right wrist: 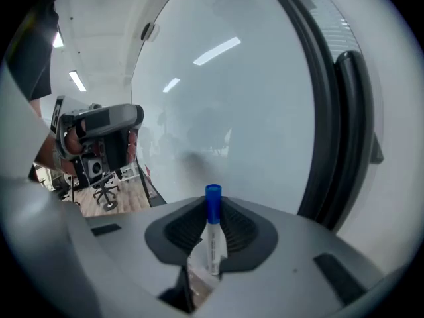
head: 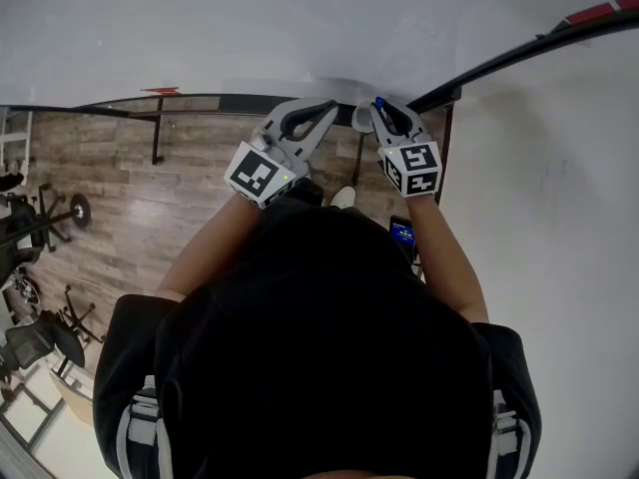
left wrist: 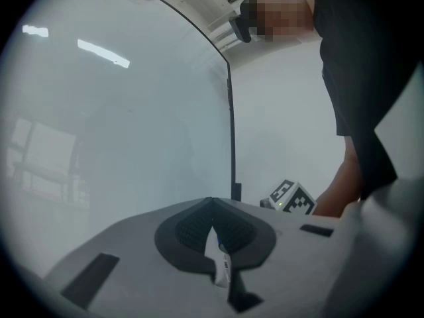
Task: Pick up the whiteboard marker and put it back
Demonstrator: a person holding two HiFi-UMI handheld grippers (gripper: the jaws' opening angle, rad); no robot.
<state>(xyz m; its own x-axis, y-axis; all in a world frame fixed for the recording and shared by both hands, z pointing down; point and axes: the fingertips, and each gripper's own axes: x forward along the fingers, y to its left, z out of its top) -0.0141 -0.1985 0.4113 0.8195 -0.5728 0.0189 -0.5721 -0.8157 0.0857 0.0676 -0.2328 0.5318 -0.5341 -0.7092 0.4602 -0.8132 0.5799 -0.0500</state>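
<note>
Whiteboard marker (right wrist: 213,242) being held up close to the whiteboard (right wrist: 218,91): pick-up done, return pending.
The right gripper (right wrist: 212,207) is pinching the marker by its white barrel, with the blue cap pointing at the board. The left gripper (left wrist: 213,229) is pressing its jaws on a slim white piece (left wrist: 222,270) too hidden to name. Judging by this, only the putting back is waiting, and no tray or holder is showing.

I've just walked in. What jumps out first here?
A blue-capped marker, pinched in the right claw, points at a big whiteboard just ahead. Seen from above, the left claw is held up beside it, and a person in black fills the lower half of the picture.
</note>
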